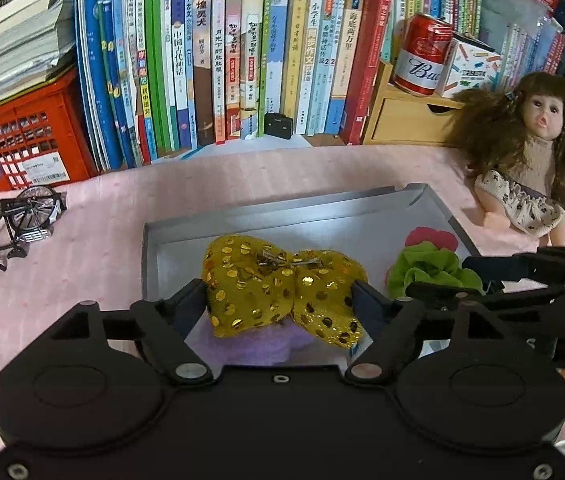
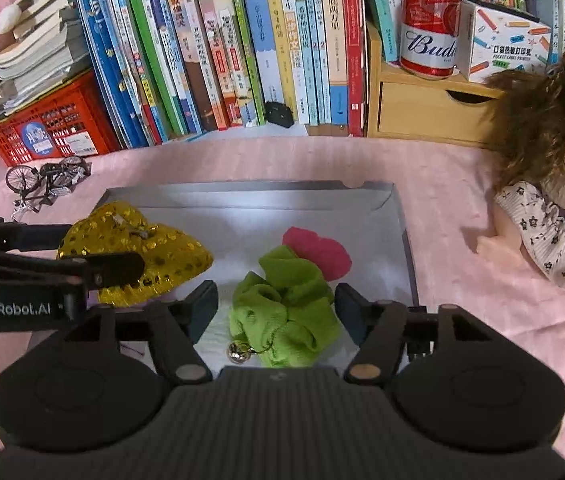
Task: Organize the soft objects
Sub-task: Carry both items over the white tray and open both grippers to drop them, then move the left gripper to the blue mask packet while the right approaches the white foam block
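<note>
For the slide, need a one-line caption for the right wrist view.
Right tongs open around a green cloth with bell in the grey tray, gold sequin bow alongside.

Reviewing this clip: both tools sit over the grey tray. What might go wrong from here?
1. The gold sequined bow lies between the left tool's open jaws; lifting away may snag it.
2. The green scrunchie's bell hangs near the right tool and may catch.
3. The tools crowd the grey tray side by side and may collide.
</note>
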